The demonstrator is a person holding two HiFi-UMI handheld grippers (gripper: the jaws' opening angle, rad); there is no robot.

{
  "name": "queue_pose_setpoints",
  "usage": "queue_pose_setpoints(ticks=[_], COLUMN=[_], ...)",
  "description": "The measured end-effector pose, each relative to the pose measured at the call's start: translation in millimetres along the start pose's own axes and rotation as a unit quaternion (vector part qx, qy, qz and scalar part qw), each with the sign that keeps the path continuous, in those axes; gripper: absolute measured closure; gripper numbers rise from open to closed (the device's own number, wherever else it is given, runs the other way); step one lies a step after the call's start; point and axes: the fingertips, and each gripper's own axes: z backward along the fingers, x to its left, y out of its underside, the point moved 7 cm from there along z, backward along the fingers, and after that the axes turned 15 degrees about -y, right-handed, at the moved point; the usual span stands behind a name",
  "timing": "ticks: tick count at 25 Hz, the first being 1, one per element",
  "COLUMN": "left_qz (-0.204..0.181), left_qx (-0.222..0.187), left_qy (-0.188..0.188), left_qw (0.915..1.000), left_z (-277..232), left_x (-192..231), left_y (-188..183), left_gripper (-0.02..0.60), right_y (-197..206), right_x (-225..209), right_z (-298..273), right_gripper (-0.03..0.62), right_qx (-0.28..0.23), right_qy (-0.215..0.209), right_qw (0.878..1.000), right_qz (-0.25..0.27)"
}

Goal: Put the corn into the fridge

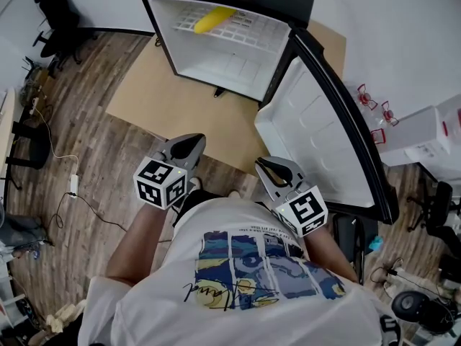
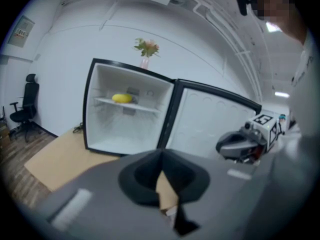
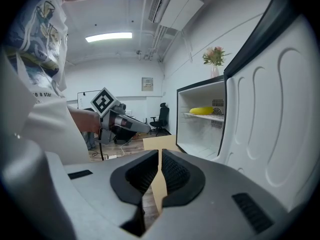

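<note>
The yellow corn (image 1: 215,19) lies on the wire shelf inside the open black mini fridge (image 1: 216,71); it also shows in the left gripper view (image 2: 122,98) and the right gripper view (image 3: 204,110). The fridge door (image 1: 317,121) stands swung wide to the right. My left gripper (image 1: 189,144) (image 2: 161,156) is shut and empty, well short of the fridge. My right gripper (image 1: 272,166) (image 3: 160,159) is likewise shut with nothing in it, beside the door's inner side. Both are held close in front of the person's body.
The fridge stands on a tan board (image 1: 166,99) laid over wood flooring. Black office chairs (image 1: 57,13) stand far left, cables (image 1: 72,186) trail on the floor at left, white boxes (image 1: 432,139) sit at right. A flower vase (image 2: 145,49) tops the fridge.
</note>
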Motion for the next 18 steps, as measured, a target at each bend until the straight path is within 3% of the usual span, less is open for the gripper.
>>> queue_pose_setpoints(ticks=[18], left_qz=[0.004], left_qx=[0.01], left_qy=[-0.001], left_qw=[0.9999], left_z=[-1.5], left_x=[-0.1], left_y=[9.1], left_gripper=[0.572], right_y=[2.2], right_x=[2.2], right_z=[-3.9], right_gripper=[0.577], right_qx=[0.004], right_qy=[-0.002], right_qw=[1.0], right_qz=[0.017])
